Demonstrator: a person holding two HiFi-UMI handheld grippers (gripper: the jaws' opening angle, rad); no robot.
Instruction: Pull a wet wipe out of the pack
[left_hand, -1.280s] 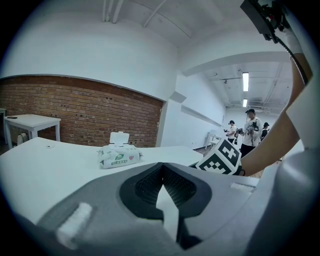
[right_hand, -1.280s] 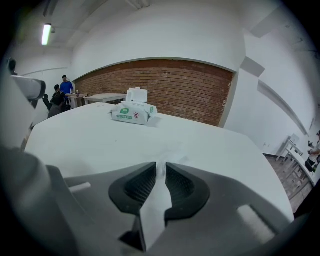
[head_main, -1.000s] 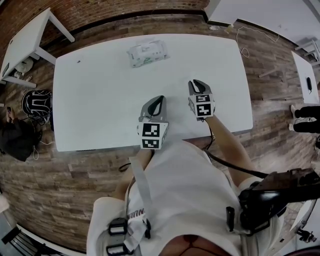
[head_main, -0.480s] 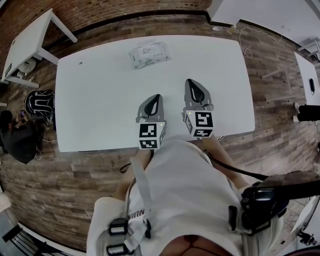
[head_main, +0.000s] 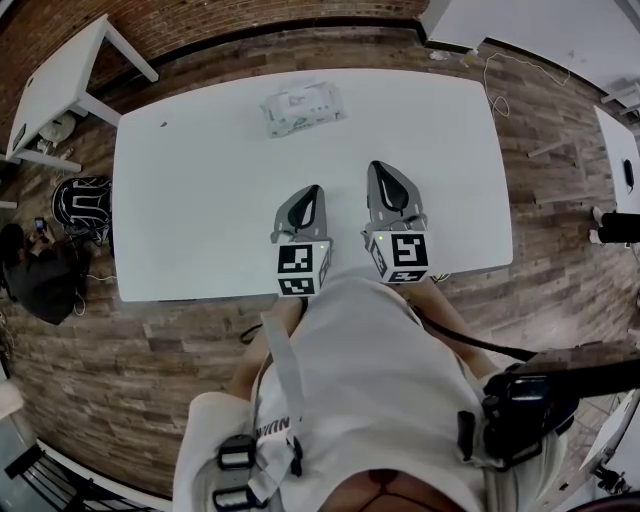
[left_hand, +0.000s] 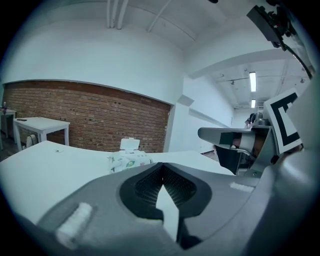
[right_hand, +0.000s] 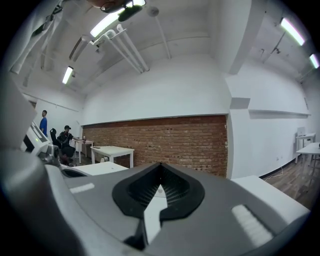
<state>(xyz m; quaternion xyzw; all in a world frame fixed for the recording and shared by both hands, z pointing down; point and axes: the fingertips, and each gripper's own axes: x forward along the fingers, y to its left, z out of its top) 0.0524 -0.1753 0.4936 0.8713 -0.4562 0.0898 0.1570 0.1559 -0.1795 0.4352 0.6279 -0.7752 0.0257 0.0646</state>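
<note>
Status: grey left claw (head_main: 308, 200) was closed, jaw tips meeting, nothing between them. Grey right claw (head_main: 388, 180) sat just beside it on its right, level with it. Its jaws had just been closing and were now together, also empty. Both claws hung over the near edge of the white rectangular bench (head_main: 200, 200), pointing across it.

White soft wet-wipe pack with green print (head_main: 302, 108) lay on the bench straight ahead of the left claw, well apart from both claws, near the far edge. Left gripper view had it slightly left of the jaw line, with its white flip lid (left_hand: 129, 144) standing up open. Neither claw touched the pack. Red brick wall (right_hand: 165, 142) ran behind the bench, far ahead of the right claw.
</note>
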